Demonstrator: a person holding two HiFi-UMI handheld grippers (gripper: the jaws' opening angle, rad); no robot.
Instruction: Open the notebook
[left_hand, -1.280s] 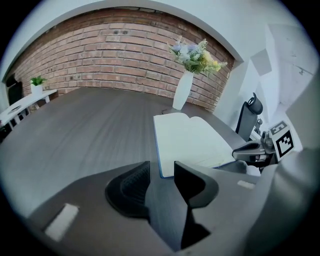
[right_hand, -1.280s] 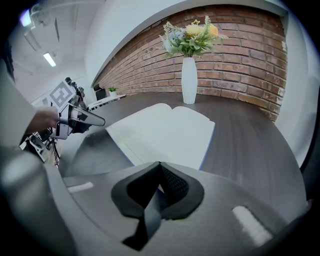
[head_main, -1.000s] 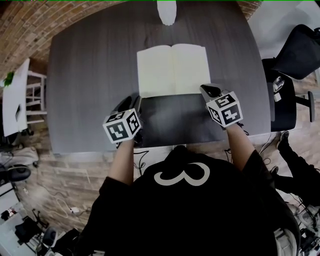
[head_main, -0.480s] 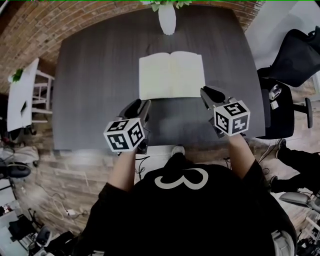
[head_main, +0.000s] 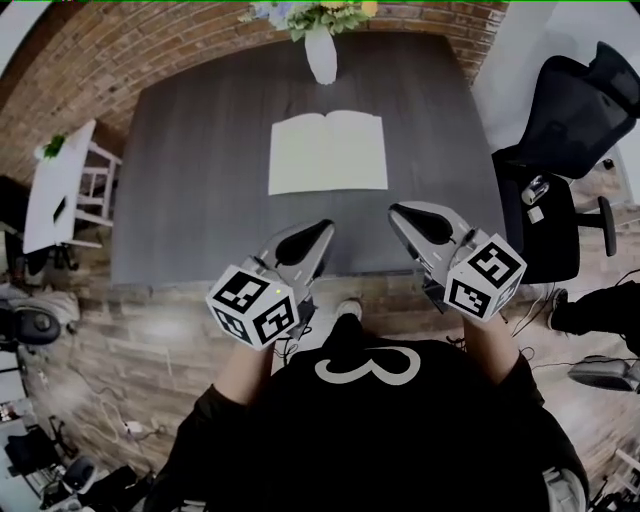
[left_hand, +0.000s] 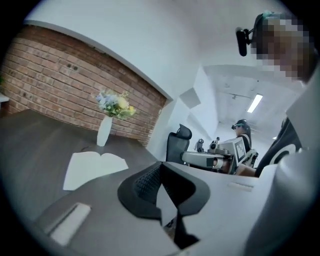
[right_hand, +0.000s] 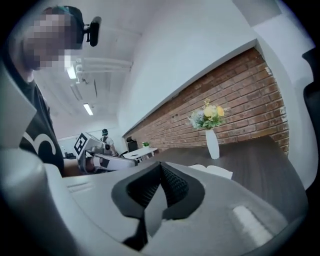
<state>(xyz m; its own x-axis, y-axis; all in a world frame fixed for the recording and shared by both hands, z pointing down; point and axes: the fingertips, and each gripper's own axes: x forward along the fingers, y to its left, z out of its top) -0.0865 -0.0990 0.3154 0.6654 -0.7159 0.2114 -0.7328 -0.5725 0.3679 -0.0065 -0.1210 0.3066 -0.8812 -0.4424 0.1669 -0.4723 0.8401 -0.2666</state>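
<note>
A dark table (head_main: 200, 150) stands against a brick wall (head_main: 100, 50). The left gripper (head_main: 322, 232) and right gripper (head_main: 398, 214) hang over the table's near edge, each with its jaws pressed together and nothing between them. The notebook (head_main: 328, 152) lies open and flat ahead of both jaws, well apart from them. A vase (head_main: 321, 55) with flowers stands just beyond it.
</note>
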